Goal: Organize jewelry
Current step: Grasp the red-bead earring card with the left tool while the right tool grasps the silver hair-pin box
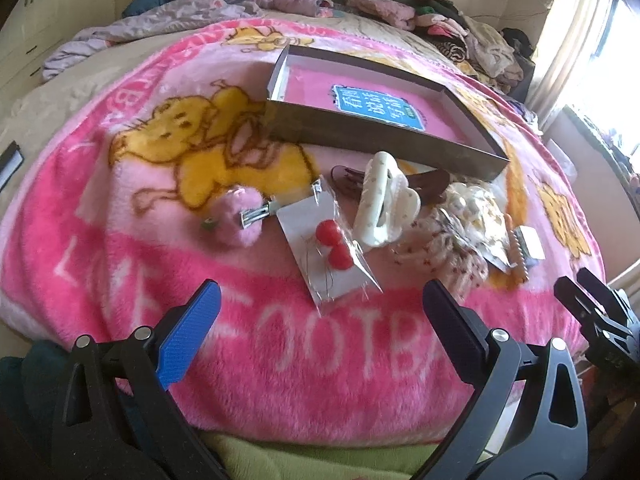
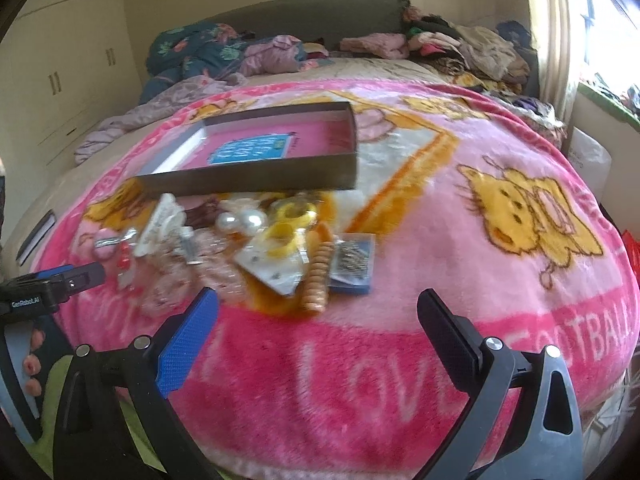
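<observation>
A: What lies on the pink blanket (image 1: 320, 360)?
B: An open shallow box (image 1: 384, 136), and just before it a heap of jewelry: a white hair claw (image 1: 384, 200), then carded red earrings (image 1: 332, 246).
A: The grippers?
B: Left gripper (image 1: 320, 312) and right gripper (image 2: 318, 320) both hover above the blanket's near edge, jaws wide, holding nothing.

The blanket (image 1: 280, 360) was plush, fuzzy cloth. The box (image 1: 380, 136) looked like matt cardboard. The white hair claw (image 1: 380, 200) was glossy plastic (smooth, too), the red bead earrings (image 1: 334, 244) shiny under crinkled clear film, the pearls (image 2: 242, 222) lustrous.
</observation>
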### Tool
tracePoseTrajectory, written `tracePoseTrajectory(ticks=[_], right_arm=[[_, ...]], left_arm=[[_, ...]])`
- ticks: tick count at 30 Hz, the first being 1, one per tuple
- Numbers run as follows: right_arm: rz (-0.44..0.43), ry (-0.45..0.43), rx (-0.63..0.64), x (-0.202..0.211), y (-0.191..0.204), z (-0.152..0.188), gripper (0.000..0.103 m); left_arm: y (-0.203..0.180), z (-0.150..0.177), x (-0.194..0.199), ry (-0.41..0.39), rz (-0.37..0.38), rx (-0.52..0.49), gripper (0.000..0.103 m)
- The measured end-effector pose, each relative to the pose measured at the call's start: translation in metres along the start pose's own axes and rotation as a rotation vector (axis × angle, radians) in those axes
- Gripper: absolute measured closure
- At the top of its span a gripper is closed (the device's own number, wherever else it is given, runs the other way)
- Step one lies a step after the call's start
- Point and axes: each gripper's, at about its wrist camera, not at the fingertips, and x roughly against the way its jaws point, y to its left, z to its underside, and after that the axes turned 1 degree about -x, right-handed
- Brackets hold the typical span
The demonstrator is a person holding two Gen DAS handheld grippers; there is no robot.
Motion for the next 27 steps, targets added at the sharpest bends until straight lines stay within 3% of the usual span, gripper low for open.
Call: tracePoseTrajectory(ticks=[3, 9, 15, 18, 20, 22, 27], right_arm=[[0.010, 0.017, -0.003, -0.011, -0.009, -0.002, 0.006], [0.022, 0.024, -0.019, -0.028, -0.023, -0.007, 0.006], [0.023, 0.031, -0.029, -0.043, -0.032, -0.012, 0.009], [0.014, 0.043, -0.041, -0.050, -0.037, -0.015, 0.020], [0.009, 0.069, -0.050, -0.058, -0.041, -0.016, 0.031], [-0.010, 0.079, -0.059, -0.064, -0.043, -0.016, 0.036], [-0.029, 0.079, -0.031, -0.071, -0.041, -0.019, 0.046]], left_arm=[[0.000, -0.002, -0.007, 0.012, 0.008, 0.000, 0.012], [0.003, -0.004, -0.027, 0.066, 0.024, 0.032, 0.027], [0.006, -0.010, -0.038, 0.070, 0.038, 0.079, 0.039], [0.008, -0.015, -0.042, 0.064, 0.047, 0.093, 0.043], [0.008, -0.017, -0.044, 0.061, 0.051, 0.091, 0.053], [0.008, -0.019, -0.044, 0.051, 0.059, 0.081, 0.065], [0.007, -0.018, -0.042, 0.040, 0.070, 0.064, 0.067]])
